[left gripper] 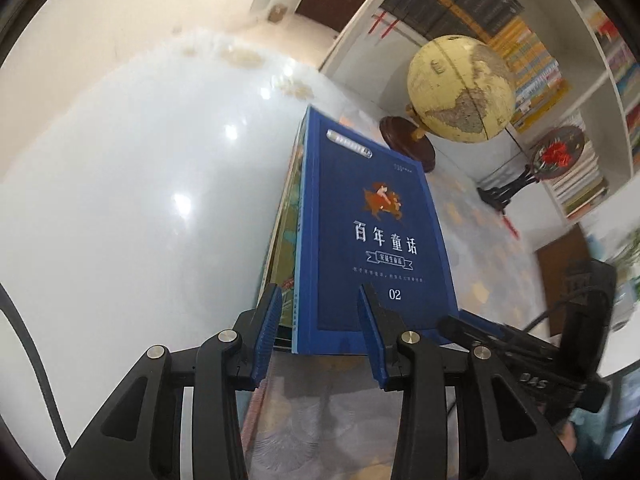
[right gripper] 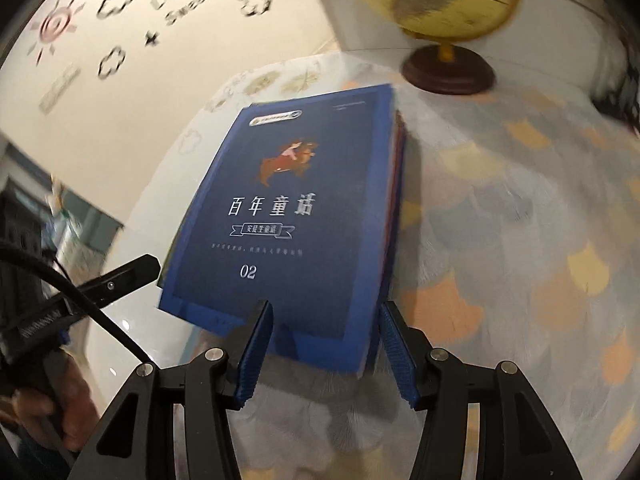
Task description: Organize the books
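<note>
Top book: a dark blue hardcover book [left gripper: 368,236] with white Chinese title lettering, a small orange figure emblem and the number 02; it lies face up on top of a short stack; in the right wrist view [right gripper: 296,216] its near edge overhangs the volumes under it
Stack below: a book with a green and yellow illustrated cover [left gripper: 289,240] shows along the left side of the blue one; the others show only as thin edges
Surface: a table under a pale cloth with orange and yellow scallop patterns [right gripper: 520,248]; the stack rests on it
Left gripper [left gripper: 320,332]: black frame with blue ribbed pads; jaws partly apart, one fingertip beside the stack's left edge, the other over the blue cover near the 02; whether either pad touches the book cannot be told; nothing gripped
Right gripper [right gripper: 326,344]: jaws moderately apart at the near right corner of the stack; the pads do not press on it; nothing held
Background: a cream and tan globe on a dark wooden base [left gripper: 460,88] stands behind the stack; white bookshelves filled with book rows [left gripper: 560,80] beyond it
</note>
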